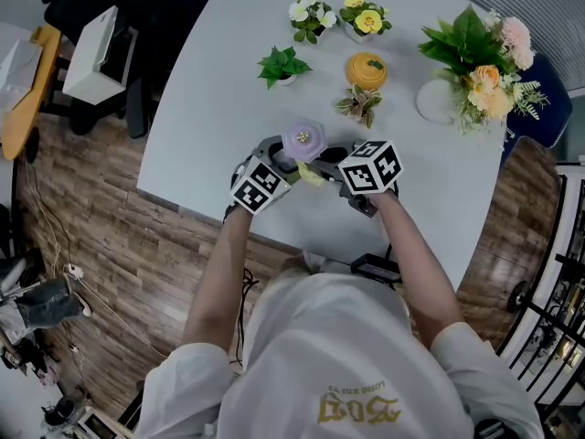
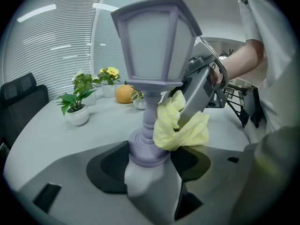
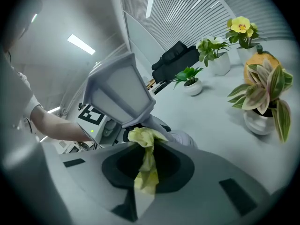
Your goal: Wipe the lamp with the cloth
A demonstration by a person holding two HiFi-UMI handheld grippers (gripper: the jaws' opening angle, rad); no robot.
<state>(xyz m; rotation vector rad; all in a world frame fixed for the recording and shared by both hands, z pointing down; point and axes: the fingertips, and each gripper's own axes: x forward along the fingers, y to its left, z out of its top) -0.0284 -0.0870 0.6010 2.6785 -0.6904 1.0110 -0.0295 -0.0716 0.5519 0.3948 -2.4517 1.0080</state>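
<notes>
Both tongs grip: left gripper (image 2: 151, 175) the lavender lantern lamp (image 2: 154, 55) by its base, right gripper (image 3: 143, 191) the crumpled yellow cloth (image 3: 147, 165). I'd rub firmly, keeping it upright.

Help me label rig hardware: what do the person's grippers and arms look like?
The left gripper and right gripper are grey, with broad jaws and dark oval pads on their inner faces. Each carries a white cube printed with black square markers. The person wears a white short-sleeved shirt with yellow print; the forearms are uncovered.

Left tongs (image 2: 149, 165), right tongs (image 3: 145, 177) clamped (close together)
</notes>
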